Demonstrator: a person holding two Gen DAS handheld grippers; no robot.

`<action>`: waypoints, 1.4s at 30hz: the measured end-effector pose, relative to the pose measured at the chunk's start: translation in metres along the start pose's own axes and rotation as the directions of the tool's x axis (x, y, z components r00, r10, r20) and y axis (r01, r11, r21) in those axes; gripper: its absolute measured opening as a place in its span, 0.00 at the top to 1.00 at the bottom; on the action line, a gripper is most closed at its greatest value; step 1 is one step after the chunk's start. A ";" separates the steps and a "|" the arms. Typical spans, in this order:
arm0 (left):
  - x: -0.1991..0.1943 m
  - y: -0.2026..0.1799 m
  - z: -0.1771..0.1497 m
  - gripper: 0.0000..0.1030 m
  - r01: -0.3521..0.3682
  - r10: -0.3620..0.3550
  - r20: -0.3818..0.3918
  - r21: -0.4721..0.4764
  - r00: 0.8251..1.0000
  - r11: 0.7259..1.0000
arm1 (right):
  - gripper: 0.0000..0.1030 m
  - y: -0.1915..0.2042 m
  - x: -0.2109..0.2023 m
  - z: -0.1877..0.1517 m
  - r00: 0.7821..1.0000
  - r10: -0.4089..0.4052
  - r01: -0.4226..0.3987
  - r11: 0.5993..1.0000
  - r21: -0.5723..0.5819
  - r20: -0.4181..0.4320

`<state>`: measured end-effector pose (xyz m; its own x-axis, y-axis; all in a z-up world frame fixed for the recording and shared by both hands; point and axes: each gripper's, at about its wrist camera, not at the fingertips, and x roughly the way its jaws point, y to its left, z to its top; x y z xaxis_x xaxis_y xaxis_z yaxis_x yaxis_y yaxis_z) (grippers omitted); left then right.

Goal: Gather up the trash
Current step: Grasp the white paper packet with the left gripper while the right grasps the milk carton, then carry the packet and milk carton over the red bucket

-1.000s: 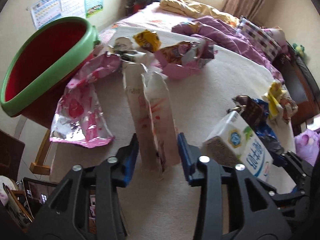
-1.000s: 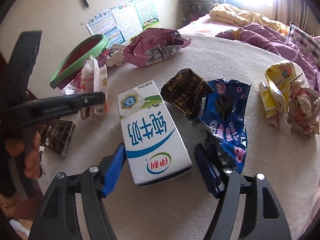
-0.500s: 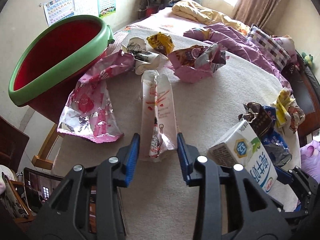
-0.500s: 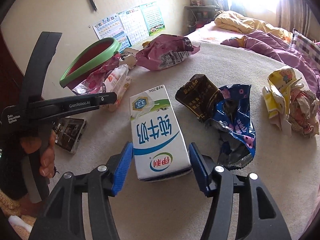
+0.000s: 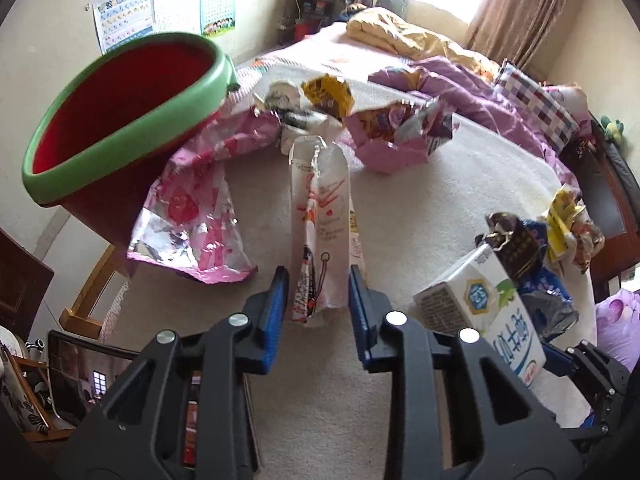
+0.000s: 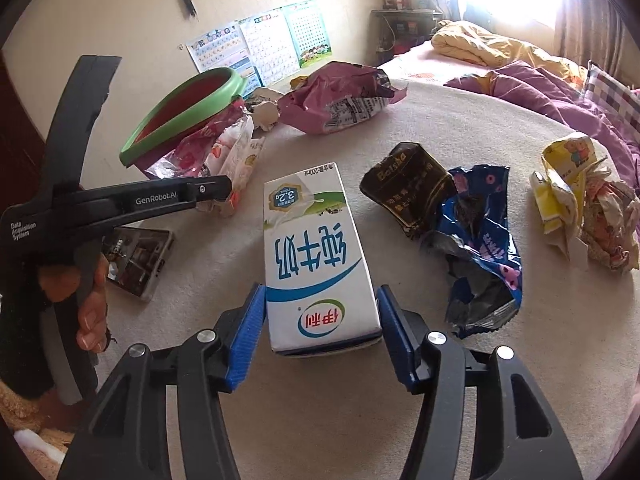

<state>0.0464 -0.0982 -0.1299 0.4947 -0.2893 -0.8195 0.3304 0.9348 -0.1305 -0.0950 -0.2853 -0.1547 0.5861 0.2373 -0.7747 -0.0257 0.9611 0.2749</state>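
A tall white snack wrapper (image 5: 324, 216) lies on the beige table (image 5: 460, 184). Its near end sits between the blue pads of my left gripper (image 5: 318, 280). The jaws are closing, and a thin gap still shows at the left pad. A white and blue milk carton (image 6: 312, 248) lies flat between the pads of my right gripper (image 6: 320, 296), whose closing jaws touch both of its sides. The green-rimmed red basin (image 5: 120, 142) stands at the table's far left edge. In the right wrist view the left gripper (image 6: 216, 192) reaches in from the left, held by a hand (image 6: 88, 300).
More trash lies around: a pink foil bag (image 5: 188, 216), a purple bag (image 6: 340, 100), a brown wrapper (image 6: 408, 184), a blue wrapper (image 6: 480, 240) and crumpled yellow packets (image 6: 568, 188). A framed picture (image 6: 136, 260) lies at the left edge. A bed with quilts (image 5: 420, 40) is behind.
Both pairs of jaws have narrowed: the left around the white wrapper's end, the right onto the sides of the milk carton. Both hands have hardly moved.
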 end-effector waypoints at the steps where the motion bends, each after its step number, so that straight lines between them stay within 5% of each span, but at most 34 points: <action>1: -0.005 0.001 0.000 0.73 0.001 -0.001 0.016 -0.001 1.000 1.000 | 0.47 0.000 -0.002 0.001 1.000 0.009 -0.009 1.000 0.010 0.011; 15: -0.065 0.006 0.013 0.73 -0.017 0.015 0.157 0.007 0.988 1.000 | 0.47 0.006 -0.046 0.043 0.977 0.013 -0.028 0.997 0.065 0.213; 27: -0.090 0.051 0.013 0.73 -0.100 0.104 0.215 -0.032 0.971 0.995 | 0.47 0.057 -0.036 0.074 0.972 0.076 -0.078 0.997 -0.001 0.224; 42: -0.088 0.136 0.029 0.73 -0.078 0.088 0.221 -0.054 0.971 0.995 | 0.50 0.103 -0.005 0.086 0.980 -0.010 0.006 1.000 0.022 0.199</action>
<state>0.0711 0.0482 -0.0587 0.6871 -0.2441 -0.6843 0.2471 0.9642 -0.0958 -0.0310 -0.1994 -0.0739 0.7358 0.1944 -0.6487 -0.0044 0.9593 0.2824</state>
